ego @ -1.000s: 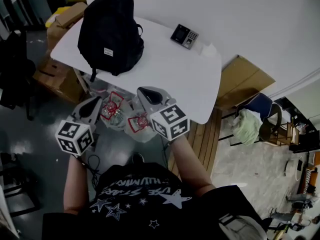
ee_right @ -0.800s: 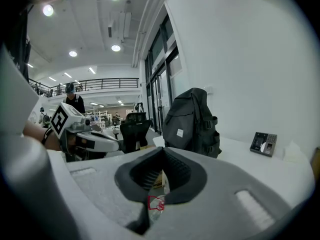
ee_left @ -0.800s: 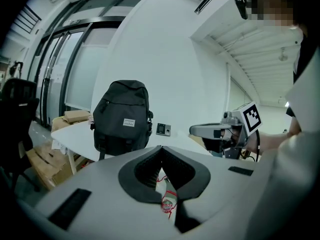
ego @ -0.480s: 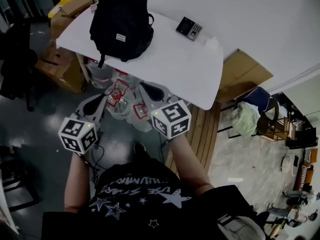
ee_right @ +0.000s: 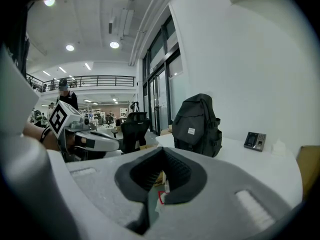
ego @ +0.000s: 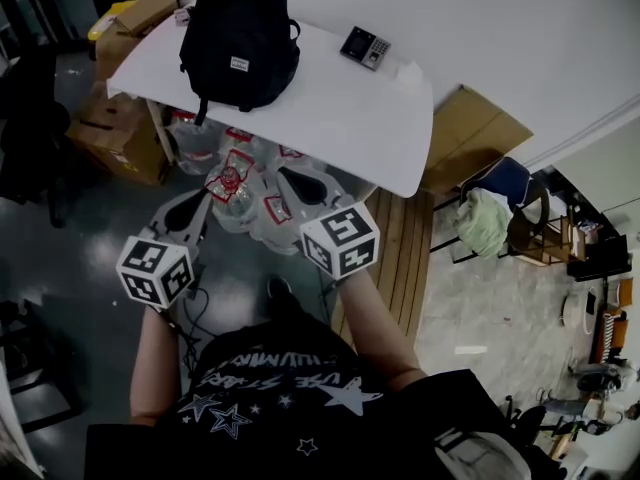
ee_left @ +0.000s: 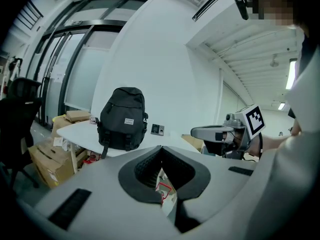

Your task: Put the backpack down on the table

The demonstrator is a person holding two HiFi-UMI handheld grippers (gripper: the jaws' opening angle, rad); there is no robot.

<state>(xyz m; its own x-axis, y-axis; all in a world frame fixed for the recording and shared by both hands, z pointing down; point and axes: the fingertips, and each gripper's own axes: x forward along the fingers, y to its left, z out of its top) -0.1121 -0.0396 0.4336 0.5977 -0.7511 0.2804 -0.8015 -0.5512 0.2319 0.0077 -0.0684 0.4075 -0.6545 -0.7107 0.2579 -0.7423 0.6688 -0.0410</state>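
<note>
Only the right gripper view shows the railed gallery (ee_right: pixel 95 80). The white tabletop (ego: pixel 350 118) carries the black backpack (ego: pixel 240 33), upright at its left end. Short of it, the left gripper (ego: pixel 196 206) and right gripper (ego: pixel 293 181) have their jaws closed on nothing. The backpack's white label (ego: pixel 239 64) is too small to read.

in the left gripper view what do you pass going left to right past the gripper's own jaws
office chair → cardboard boxes → backpack → keypad device → right gripper
</note>
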